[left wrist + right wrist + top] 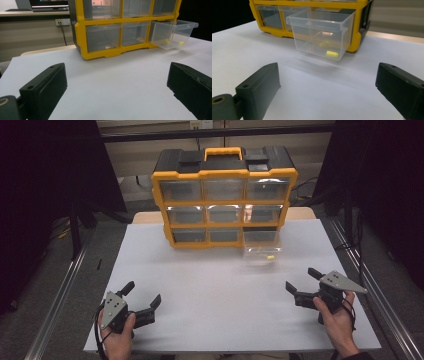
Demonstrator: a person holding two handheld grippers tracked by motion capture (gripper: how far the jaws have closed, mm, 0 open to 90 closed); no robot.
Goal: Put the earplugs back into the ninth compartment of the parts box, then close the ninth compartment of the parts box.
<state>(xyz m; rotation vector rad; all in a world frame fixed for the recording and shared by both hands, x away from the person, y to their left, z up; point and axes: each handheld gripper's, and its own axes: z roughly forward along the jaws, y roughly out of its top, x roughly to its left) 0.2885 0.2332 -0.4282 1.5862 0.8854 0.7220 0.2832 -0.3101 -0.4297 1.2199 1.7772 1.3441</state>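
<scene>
The right claw (299,285) stands wide and holds nothing, low over the white worktop (215,295) and aimed at the clear drawer (320,35). The left claw (145,295) is also wide and empty, resting near the front left of the worktop. The drawer is pulled out from the bottom right slot of the yellow organizer (224,195), well apart from both claws. It seems opening is done; taking out or pushing back is left. Inside lies a small yellow piece (332,54), and a second one behind it is blurred through the plastic.
</scene>
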